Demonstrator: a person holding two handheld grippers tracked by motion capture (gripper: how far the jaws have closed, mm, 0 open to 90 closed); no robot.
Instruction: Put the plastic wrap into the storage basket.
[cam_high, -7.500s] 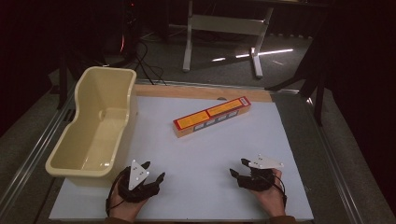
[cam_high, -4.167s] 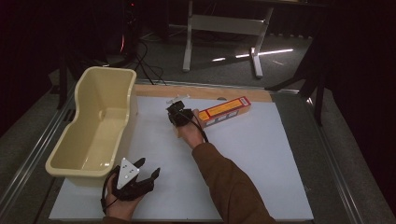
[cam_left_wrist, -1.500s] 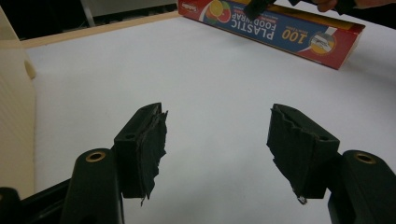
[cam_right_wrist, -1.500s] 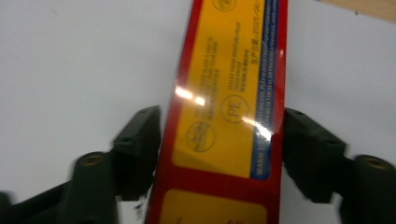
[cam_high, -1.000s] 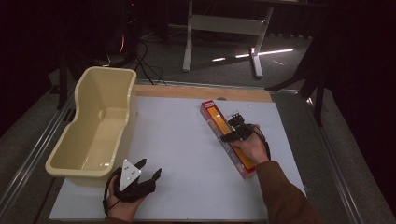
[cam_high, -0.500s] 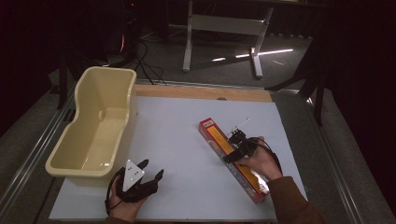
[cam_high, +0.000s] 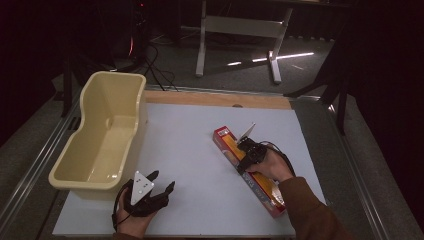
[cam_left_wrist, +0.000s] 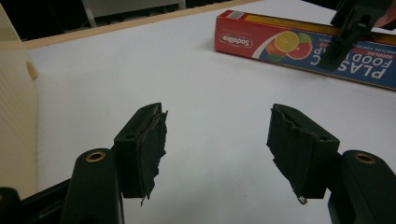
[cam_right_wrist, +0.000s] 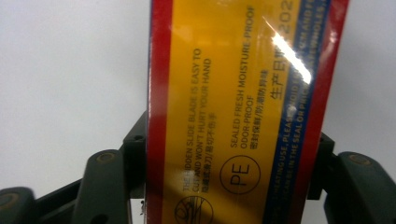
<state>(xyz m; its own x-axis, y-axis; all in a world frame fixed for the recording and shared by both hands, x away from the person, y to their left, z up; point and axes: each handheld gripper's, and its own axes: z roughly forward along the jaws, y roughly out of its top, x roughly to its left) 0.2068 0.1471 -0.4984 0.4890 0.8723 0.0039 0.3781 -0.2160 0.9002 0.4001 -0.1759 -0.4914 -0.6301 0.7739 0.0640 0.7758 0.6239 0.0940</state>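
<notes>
A long red, yellow and blue plastic wrap box (cam_high: 226, 145) lies diagonally on the white sheet (cam_high: 185, 145), right of centre. My right gripper (cam_high: 246, 162) straddles its middle from above. In the right gripper view the box (cam_right_wrist: 233, 107) spans the whole gap between the jaws and both pads press its long sides; the jaws have just been closing on it. My left gripper (cam_high: 162, 180) rests open near the front left, nothing between its fingers (cam_left_wrist: 144, 140). The left gripper view shows the box (cam_left_wrist: 289, 44) and the right gripper (cam_left_wrist: 348, 35) farther off.
A cream plastic tub (cam_high: 80, 165), empty, stands along the left edge of the sheet, close to my left hand. A wooden strip (cam_high: 215, 98) borders the sheet's far side. Metal rails run along both sides of the table.
The box has slid toward the near edge with my right gripper on it, mostly before the last half second. My left gripper has not moved.
</notes>
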